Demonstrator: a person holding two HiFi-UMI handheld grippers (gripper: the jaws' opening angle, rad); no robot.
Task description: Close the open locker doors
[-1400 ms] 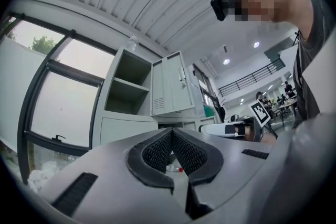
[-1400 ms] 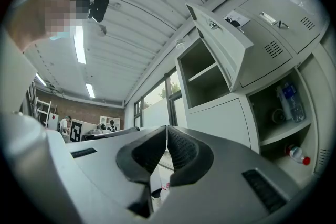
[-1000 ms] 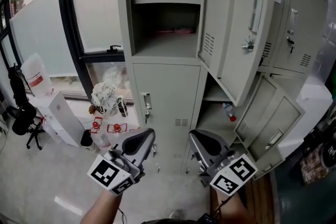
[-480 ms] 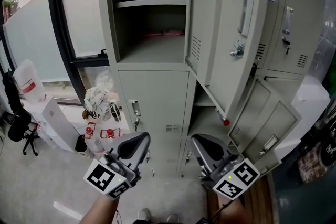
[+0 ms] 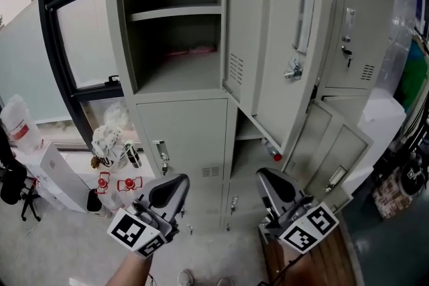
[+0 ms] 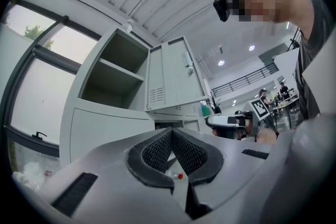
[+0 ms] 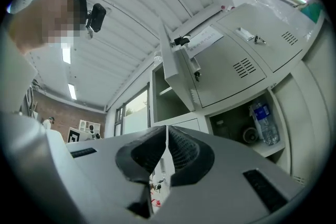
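Note:
Grey metal lockers fill the head view. The upper left compartment stands open and its door swings out toward me, handle and latch facing front. Below and to the right, a lower door hangs open at a slant. The lower left door is closed. My left gripper is low in front of that closed door, shut with nothing in it. My right gripper is level with it below the swung-out upper door, also shut and empty. Their jaws meet in the left gripper and right gripper views.
A water bottle lies in the open lower compartment, with the bottle also in the right gripper view. Left of the lockers are a window, a white box and a plastic bag on the floor. Closed lockers stand at right.
The lockers have slid left and slightly down in the head view as I shifted. Both grippers stay low and shut, a little further apart.

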